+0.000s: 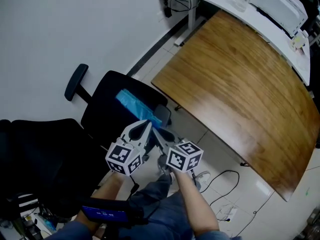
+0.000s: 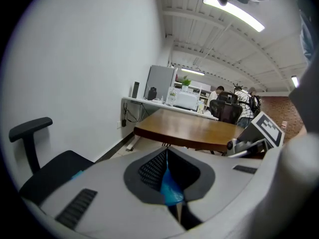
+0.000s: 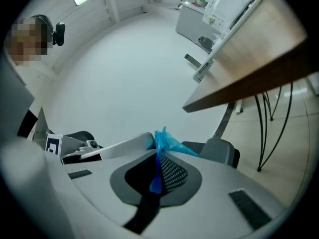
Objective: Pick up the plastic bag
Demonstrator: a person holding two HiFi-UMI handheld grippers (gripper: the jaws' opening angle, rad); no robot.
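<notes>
The left claw point(image 2: 167, 171) is squeezed shut on a thin blue plastic bag point(image 1: 136, 105). The right claw point(image 3: 158, 163) is shut on it too. The bag is above the black chair seat point(image 1: 107, 109).

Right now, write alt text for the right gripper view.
The right gripper is shut on a blue plastic bag, its crumpled top poking out beyond the jaws. The left gripper lies alongside, with a wooden table and white wall behind.

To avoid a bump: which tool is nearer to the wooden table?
Right. The right tool lies toward the wooden table; the left tool lies farther off, toward the black chair.
</notes>
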